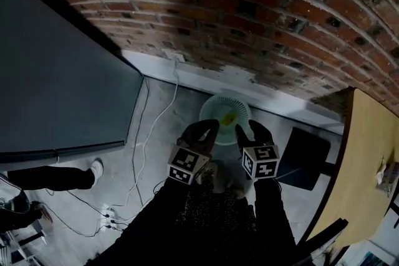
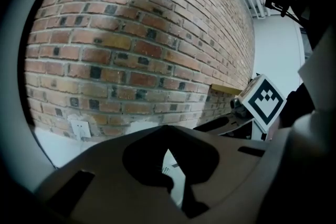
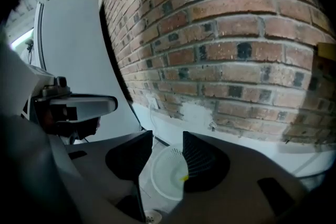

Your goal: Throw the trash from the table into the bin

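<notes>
Left gripper (image 1: 201,132) pinched closed, empty, idle above the bin (image 1: 215,99) on the floor beside the brick wall (image 1: 249,9). Yellow scrap (image 1: 229,118) lies inside it. Right gripper (image 3: 167,136) over the rim, jaws parted, nothing between: likely spread to drop trash. Table (image 1: 368,159) far right; pale litter (image 1: 381,171) there, not yet binned.

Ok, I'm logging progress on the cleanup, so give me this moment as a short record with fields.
bin: on floor by brick wall, yellow scrap inside
left hand-held gripper: jaws together, empty, above bin
right hand-held gripper: jaws apart, empty, above bin
table: at right, pale scrap on it
</notes>
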The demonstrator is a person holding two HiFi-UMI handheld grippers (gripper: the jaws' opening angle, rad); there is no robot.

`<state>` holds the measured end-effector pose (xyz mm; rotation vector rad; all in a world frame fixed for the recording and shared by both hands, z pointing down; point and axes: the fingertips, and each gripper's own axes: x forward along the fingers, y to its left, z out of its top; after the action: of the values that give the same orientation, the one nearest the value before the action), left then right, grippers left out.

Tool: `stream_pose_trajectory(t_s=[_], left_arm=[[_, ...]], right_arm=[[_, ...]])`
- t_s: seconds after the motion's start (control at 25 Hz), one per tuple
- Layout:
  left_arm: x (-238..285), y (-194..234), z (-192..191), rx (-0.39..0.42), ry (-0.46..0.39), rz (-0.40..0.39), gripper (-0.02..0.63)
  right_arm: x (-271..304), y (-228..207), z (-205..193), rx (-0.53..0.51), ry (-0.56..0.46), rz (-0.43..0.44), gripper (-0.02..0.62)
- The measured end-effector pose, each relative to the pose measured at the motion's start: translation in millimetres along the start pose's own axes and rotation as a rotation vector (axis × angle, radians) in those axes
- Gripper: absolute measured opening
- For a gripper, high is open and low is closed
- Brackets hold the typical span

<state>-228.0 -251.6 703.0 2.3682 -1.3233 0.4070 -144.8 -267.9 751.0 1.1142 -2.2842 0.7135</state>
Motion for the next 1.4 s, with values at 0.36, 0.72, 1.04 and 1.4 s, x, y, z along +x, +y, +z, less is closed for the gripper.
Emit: stream_pose_trajectory(t_s=[0.36, 0.72, 1.04, 1.4], left_arm=[[-30, -56, 100, 0.061, -0.102, 0.007, 0.006], [-62, -141, 157, 0.098, -0.163, 0.002, 0.006], [-89, -210, 196, 0.095, -0.211, 0.034, 0.006], [-121, -256, 227, 0.127, -0.266, 0.005, 0.006]], right_arm=[[-112, -13, 69, -0.024, -0.140, -0.050, 0.020], [-228, -27, 104, -0.047, -0.224, -0.096, 0.011], [-341, -37, 125, -0.078, -0.341, -0.124, 0.011], [-419, -56, 121, -0.062, -0.406, -0.231, 0.011]])
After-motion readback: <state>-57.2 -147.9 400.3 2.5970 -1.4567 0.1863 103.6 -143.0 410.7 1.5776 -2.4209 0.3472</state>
